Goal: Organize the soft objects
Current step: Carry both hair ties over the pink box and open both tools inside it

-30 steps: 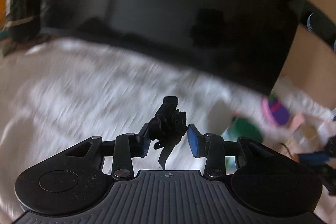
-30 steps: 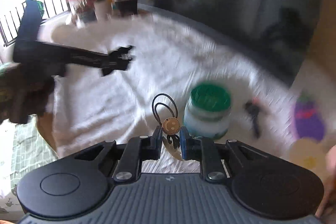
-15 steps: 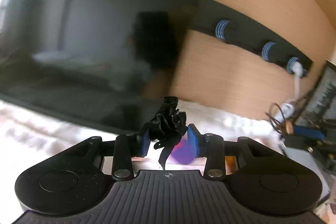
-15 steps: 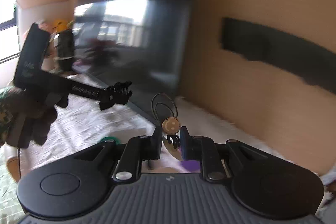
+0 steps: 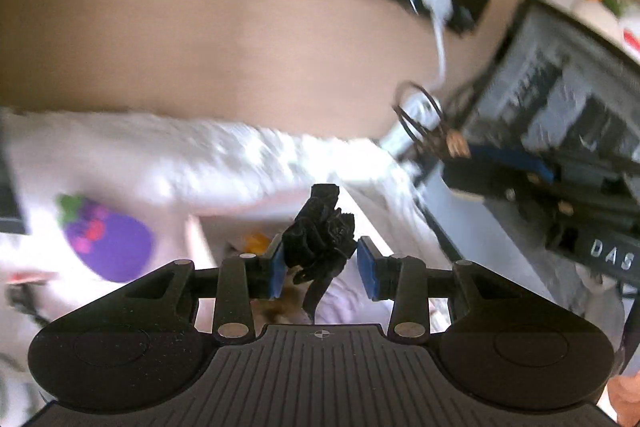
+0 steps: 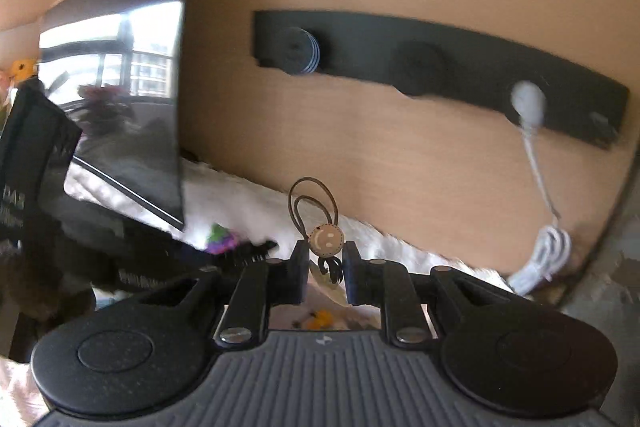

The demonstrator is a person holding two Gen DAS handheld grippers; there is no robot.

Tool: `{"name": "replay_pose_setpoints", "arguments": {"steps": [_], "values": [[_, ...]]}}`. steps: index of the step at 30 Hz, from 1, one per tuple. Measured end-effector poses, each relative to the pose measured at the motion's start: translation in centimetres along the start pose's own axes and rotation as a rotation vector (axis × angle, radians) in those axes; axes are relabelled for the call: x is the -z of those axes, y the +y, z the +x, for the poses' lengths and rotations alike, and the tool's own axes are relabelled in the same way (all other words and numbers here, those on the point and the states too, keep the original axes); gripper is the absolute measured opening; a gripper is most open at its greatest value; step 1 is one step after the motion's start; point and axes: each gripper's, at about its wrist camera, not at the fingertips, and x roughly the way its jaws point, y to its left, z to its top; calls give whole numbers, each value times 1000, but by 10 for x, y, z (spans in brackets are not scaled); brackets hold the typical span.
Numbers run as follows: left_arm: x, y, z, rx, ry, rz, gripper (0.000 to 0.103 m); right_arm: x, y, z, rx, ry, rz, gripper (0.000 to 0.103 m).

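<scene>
My left gripper [image 5: 320, 263] is shut on a crumpled black fabric hair tie [image 5: 320, 239] that stands up between its blue pads. My right gripper [image 6: 326, 267] is shut on a brown elastic hair tie with a round smiley-face button [image 6: 326, 239], its loops standing upward. In the left wrist view the right gripper [image 5: 456, 147] shows at the right with that same hair tie. A purple eggplant-shaped soft toy [image 5: 108, 243] lies on the white fluffy cloth [image 5: 224, 155]. Below both grippers is a pale box [image 5: 196, 231] with something orange [image 6: 316, 319] inside, mostly hidden.
A wooden wall [image 6: 400, 155] rises close behind the cloth, with a black strip of round hooks [image 6: 420, 67] and a white plug and coiled cable [image 6: 548, 247]. A dark screen [image 6: 132, 87] stands at the left. The left gripper's body [image 6: 36, 163] fills the left edge.
Both grippers swung right, from over the white cloth and a green-lidded jar to face the wooden wall. Each kept its hair tie. The screen slid off to the left.
</scene>
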Motion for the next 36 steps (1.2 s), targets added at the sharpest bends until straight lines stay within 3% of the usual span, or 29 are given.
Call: {"name": "replay_pose_setpoints", "arguments": {"steps": [9, 11, 14, 16, 23, 28, 31, 33, 36], "values": [[4, -21, 59, 46, 95, 34, 42, 27, -47, 39, 27, 103, 79, 17], [5, -27, 66, -14, 111, 92, 42, 33, -53, 50, 25, 128, 105, 17], [12, -41, 74, -118, 125, 276, 41, 43, -60, 66, 10, 167, 149, 18], [14, -40, 77, -97, 145, 294, 41, 49, -65, 79, -25, 204, 183, 18], [7, -17, 76, -71, 185, 131, 41, 61, -74, 92, -61, 239, 255, 30], [1, -2, 66, 79, 165, -83, 41, 65, -82, 80, -29, 213, 279, 32], [-1, 3, 62, 119, 138, -185, 41, 70, -88, 68, -3, 208, 298, 37], [-2, -1, 60, 53, 118, -177, 41, 76, -91, 61, 6, 212, 314, 37], [1, -3, 48, 46, 59, -184, 41, 87, -94, 50, 20, 222, 332, 39]]}}
